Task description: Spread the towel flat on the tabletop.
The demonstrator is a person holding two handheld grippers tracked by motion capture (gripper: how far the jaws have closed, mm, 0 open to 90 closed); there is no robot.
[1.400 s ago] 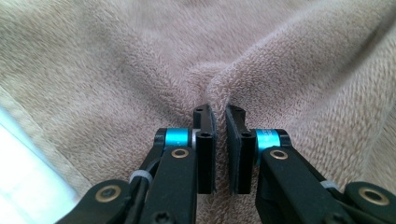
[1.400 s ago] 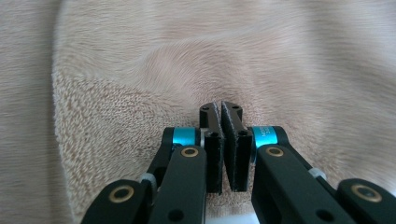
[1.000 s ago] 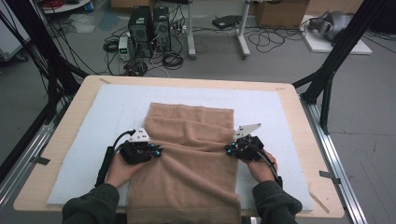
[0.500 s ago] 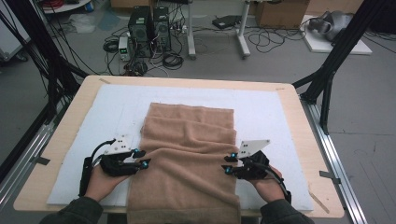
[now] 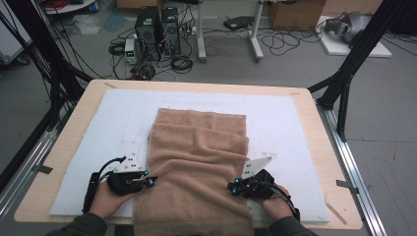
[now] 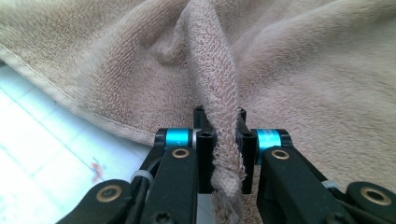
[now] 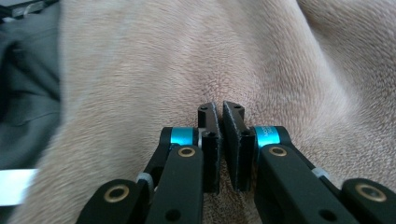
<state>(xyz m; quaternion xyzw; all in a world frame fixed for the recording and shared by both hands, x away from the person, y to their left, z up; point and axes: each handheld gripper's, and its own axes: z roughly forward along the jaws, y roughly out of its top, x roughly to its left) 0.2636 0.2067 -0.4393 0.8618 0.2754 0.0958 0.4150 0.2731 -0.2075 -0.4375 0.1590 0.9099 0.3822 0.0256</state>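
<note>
Pinching the towel (image 5: pixel 196 162) edges, I kept the left gripper (image 6: pixel 223 154) and the right gripper (image 7: pixel 223 149) clamped on cloth, level for an even pull.

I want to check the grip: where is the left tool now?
In the high view, the left tool is at the near left edge of the brown towel on the white mat, pinching a fold of it.

Grey floor (image 5: pixel 295 64), PCs (image 5: pixel 157 24), cables (image 5: pixel 290 42)

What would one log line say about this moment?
left tool: shut on towel edge | right tool: shut at towel's right edge | towel: rumpled, near end over table edge
</note>
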